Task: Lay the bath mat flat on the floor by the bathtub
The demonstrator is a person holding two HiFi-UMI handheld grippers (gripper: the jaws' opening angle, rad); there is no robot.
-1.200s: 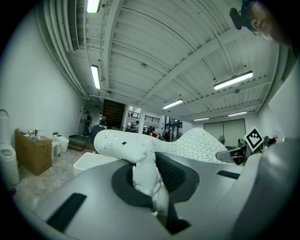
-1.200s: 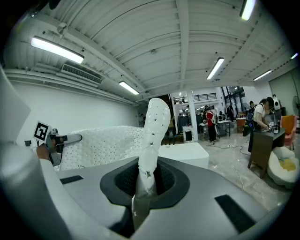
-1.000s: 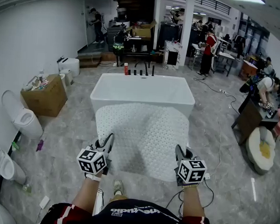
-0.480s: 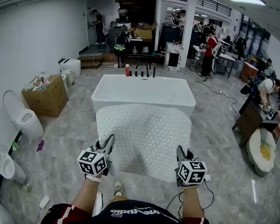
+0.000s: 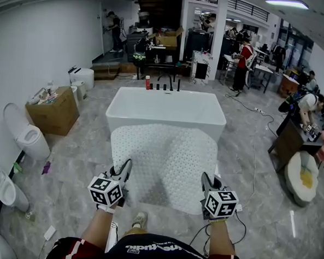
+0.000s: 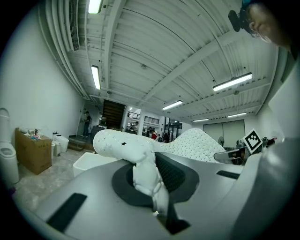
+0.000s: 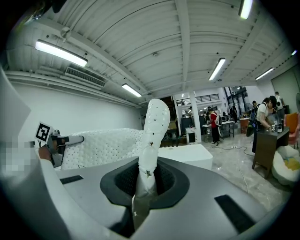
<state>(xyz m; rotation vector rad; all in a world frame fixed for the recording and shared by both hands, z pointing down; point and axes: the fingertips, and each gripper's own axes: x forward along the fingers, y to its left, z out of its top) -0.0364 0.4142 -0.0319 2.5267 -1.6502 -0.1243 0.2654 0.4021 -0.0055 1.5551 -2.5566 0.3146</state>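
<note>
1. The left gripper (image 5: 124, 171) is pinching the near left corner of the white perforated bath mat (image 5: 166, 154), its jaws clamped on it.
2. The right gripper (image 5: 206, 182) is clamping the near right corner.
3. The mat is stretching away between them, its far edge lying by the near wall of the white bathtub (image 5: 166, 105).

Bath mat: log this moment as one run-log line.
left hand-held gripper: shut on white perforated rubber bath mat | right hand-held gripper: shut on same mat | mat: spread toward white rectangular bathtub, not flat
</note>
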